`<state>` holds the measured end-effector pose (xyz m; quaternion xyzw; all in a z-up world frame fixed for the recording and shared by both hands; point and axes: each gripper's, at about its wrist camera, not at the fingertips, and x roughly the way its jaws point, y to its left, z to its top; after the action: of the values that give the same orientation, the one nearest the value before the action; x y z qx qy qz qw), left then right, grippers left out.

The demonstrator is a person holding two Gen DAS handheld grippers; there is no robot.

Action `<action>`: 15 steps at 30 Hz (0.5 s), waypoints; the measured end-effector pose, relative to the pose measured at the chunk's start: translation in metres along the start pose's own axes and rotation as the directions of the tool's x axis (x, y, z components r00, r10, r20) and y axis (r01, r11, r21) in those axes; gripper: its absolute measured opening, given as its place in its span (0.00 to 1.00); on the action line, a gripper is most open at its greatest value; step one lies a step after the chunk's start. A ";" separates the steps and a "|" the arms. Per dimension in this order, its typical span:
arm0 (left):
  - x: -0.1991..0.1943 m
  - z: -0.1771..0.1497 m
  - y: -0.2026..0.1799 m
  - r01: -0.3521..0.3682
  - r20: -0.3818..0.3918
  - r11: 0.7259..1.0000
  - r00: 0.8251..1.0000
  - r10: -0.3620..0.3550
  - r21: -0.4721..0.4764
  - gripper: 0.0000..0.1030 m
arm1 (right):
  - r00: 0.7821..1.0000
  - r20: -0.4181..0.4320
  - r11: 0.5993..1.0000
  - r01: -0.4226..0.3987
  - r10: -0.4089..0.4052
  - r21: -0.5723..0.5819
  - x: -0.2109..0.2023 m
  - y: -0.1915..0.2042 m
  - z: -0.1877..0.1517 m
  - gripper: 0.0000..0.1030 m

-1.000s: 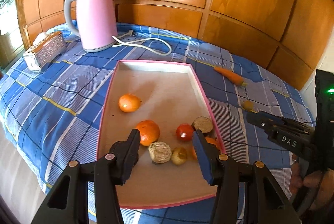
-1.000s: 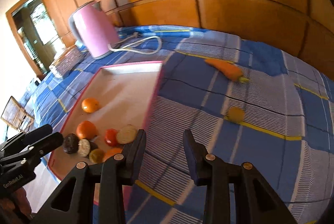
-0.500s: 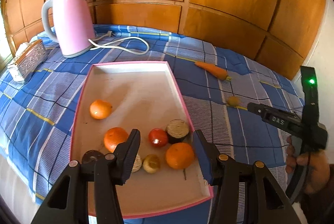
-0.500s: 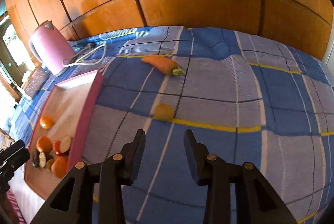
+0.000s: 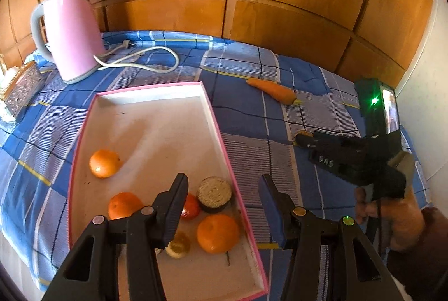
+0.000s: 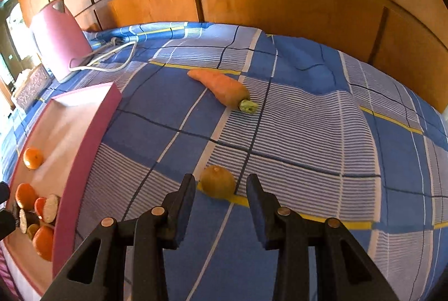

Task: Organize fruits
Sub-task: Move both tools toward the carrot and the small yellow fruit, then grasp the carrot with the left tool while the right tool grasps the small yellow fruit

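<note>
The small yellow-green fruit (image 6: 217,185) lies on the blue plaid cloth (image 6: 322,132), outside the pink-rimmed tray (image 6: 84,149), directly ahead of the right gripper (image 6: 221,190). Its jaws have just been closing slightly yet stand apart and empty, 1 finger on each side of the fruit's near edge, not touching. The fruit is roundish, with no long axis. The left gripper (image 5: 222,201) hangs open over the tray's corner, farther away. The carrot (image 6: 221,89) lies beyond.
</note>
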<state>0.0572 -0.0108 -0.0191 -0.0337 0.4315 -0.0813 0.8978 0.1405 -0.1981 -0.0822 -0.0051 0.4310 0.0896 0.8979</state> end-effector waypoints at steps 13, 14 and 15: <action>0.045 0.044 -0.033 0.061 -0.040 0.998 0.997 -0.060 0.021 0.51 | 1.000 0.003 1.000 0.013 -0.013 -0.010 0.001 -0.008 -0.001 0.27; 0.049 0.048 -0.036 0.063 -0.042 0.998 0.997 -0.062 0.025 0.51 | 1.000 0.004 1.000 0.023 -0.023 -0.012 0.000 -0.010 -0.001 0.27; 0.054 0.053 -0.040 0.069 -0.045 0.997 0.997 -0.068 0.026 0.51 | 1.000 0.006 1.000 0.028 -0.028 -0.013 -0.001 -0.011 0.000 0.27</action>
<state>0.1268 -0.0603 -0.0220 -0.0341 0.4486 -0.1189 0.8851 0.1417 -0.2092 -0.0828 -0.0166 0.4277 0.0797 0.9002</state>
